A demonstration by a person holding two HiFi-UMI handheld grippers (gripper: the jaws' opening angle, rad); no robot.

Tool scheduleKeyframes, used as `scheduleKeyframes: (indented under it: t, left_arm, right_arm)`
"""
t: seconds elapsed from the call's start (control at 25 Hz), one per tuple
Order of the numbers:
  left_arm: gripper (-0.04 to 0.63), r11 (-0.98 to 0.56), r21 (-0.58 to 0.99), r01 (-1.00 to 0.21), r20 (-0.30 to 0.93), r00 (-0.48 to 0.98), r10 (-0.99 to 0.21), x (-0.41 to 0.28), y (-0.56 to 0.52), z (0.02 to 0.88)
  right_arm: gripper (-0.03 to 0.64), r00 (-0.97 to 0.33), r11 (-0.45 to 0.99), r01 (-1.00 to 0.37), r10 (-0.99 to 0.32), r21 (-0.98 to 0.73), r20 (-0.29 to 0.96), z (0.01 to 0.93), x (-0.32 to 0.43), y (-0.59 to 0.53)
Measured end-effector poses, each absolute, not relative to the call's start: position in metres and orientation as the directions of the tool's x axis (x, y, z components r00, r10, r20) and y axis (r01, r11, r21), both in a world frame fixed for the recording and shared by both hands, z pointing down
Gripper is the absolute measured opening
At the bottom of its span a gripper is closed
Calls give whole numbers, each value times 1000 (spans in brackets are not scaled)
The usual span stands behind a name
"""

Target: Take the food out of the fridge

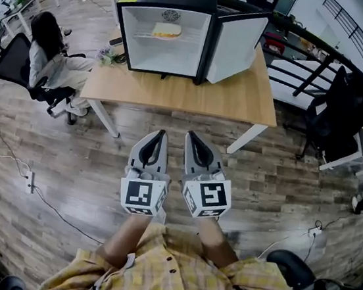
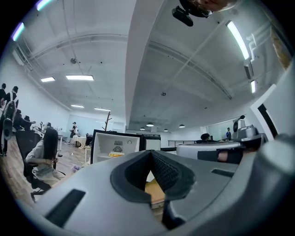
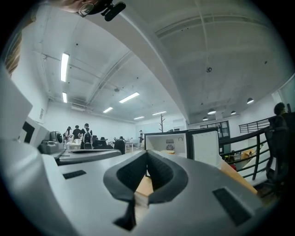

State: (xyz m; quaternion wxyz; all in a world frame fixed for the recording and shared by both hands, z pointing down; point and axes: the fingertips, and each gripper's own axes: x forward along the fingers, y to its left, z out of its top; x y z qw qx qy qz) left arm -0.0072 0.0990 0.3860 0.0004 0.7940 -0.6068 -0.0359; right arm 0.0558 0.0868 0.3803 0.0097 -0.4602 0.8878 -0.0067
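In the head view, the fridge stands on the bench, with its door swung open to the right. Inside I see 1 wire shelf. The food, which looks like a sandwich, lies on this shelf, and nothing else shows in the fridge. The left claw and the right claw hang side by side over the floor. Both are well apart from the bench and point toward the fridge.

In the left gripper view, the 2 jaws of the left claw are pressed together and nothing is between them. The fridge is far ahead, and the food is only a small yellow patch on the shelf.

In the right gripper view, the right claw is closed too and carries nothing. The open door stands to the right of the fridge.

I judge that the step in hand is the approach. To do it well, 1 claw should open before it enters the fridge and go in level above the shelf. It should stay clear of the door edge and take the food softly by its sides, because it will probably squash.
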Motion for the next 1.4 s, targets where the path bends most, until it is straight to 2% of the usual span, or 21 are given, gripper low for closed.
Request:
scheduleKeyframes:
  t: [0.6,1.08,1.4]
  left_arm:
    - [6,-303,38,-952,-34,302,-953,-52,7,387]
    - [6,-326,56,-944,-15,326,-945,-77,-25,389]
    - [6,-323,64,-944,10,325,-946,-78,-41,402]
  right_arm:
    - [8,-542,541,-840,-840,-21,16,382,8,-6]
    - [8,-492,492,-870,-870,-6,29,372,-3,-36]
    - [8,-503,504,-864,-863,1,43,382,-9,-52]
